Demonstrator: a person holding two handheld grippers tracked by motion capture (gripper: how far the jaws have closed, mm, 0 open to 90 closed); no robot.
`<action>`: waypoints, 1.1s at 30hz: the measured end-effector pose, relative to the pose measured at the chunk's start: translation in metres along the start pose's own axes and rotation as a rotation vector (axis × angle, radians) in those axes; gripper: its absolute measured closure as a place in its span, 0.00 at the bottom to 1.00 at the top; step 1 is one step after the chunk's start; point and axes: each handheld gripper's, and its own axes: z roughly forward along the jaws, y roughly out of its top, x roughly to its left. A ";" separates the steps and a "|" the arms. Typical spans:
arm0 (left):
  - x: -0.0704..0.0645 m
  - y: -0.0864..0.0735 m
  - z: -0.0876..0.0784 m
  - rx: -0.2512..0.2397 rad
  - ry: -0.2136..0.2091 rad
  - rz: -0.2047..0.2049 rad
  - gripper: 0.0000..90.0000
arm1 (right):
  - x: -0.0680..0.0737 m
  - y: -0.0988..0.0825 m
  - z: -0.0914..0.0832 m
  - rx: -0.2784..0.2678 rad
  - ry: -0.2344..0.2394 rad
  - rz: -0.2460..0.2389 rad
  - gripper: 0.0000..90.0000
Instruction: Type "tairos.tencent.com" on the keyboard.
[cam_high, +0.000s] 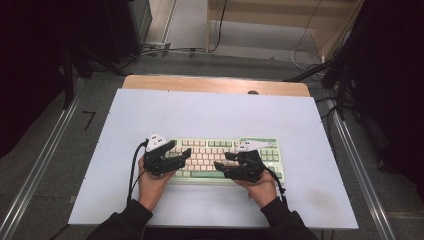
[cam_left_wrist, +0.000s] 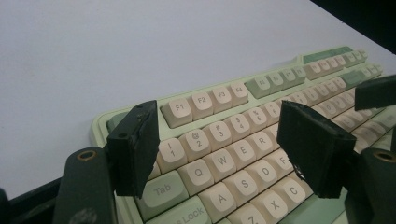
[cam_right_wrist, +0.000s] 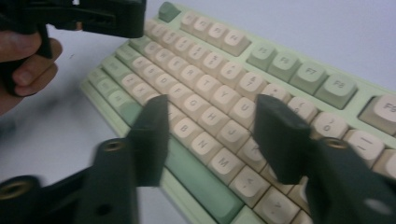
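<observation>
While it lies flat on the white surface (cam_high: 210, 112) near the front edge, keyboard (cam_high: 227, 159): rigid, fairly light, loose-capped keys; take by the two short ends. Left claw (cam_high: 186, 154) and right claw (cam_high: 220, 165) both gape empty over the keys

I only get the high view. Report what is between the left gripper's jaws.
Observer: Nothing is held. In the left gripper view, the left gripper has its jaws apart over the keyboard. The keys Q, W and E show between them.
Operator: Now the right gripper.
Observer: In its own view, the right gripper is open too. Its jaws are apart over the letter keys beside the green space bar.
</observation>
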 end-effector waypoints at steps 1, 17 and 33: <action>0.000 0.000 0.000 0.000 0.000 0.000 0.33 | 0.002 -0.001 0.000 0.000 -0.002 -0.008 0.68; 0.001 0.000 -0.001 -0.001 0.005 -0.001 0.33 | -0.001 -0.009 0.006 0.041 -0.036 -0.021 0.97; 0.001 0.000 -0.001 -0.003 0.008 -0.005 0.33 | -0.001 -0.012 0.012 0.069 -0.052 -0.032 0.97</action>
